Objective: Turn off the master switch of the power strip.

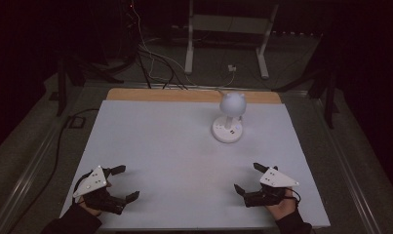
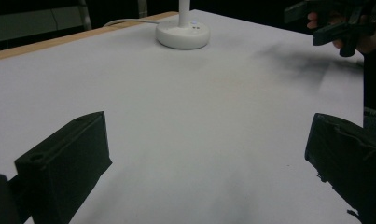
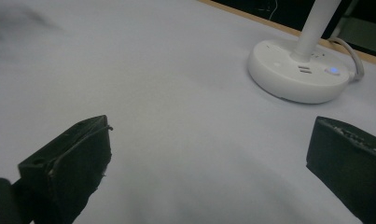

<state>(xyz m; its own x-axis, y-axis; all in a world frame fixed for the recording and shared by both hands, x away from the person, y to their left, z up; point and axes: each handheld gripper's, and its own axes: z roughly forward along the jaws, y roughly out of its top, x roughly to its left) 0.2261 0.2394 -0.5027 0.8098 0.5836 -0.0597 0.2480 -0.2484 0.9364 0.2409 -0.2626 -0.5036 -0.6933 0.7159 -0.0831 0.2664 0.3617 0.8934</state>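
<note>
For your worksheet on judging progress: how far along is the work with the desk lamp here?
Nothing looks done yet. The white desk lamp stands upright, untouched, toward the far side of the table. In hand: nothing; the left gripper and right gripper sit open near the front edge, well short of it. Reaching and handling the lamp is all left.

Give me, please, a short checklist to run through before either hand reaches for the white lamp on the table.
1. Left tongs open, nothing between the jaws: ok.
2. Right tongs open, nothing held: ok.
3. Lamp upright on its round base, far right of the table: ok.
4. Bare surface between right tongs and base: ok.
5. Lamp cord runs off behind the base, away from the tongs: ok.
6. Whether the lamp is plugged in: cannot tell.
</note>
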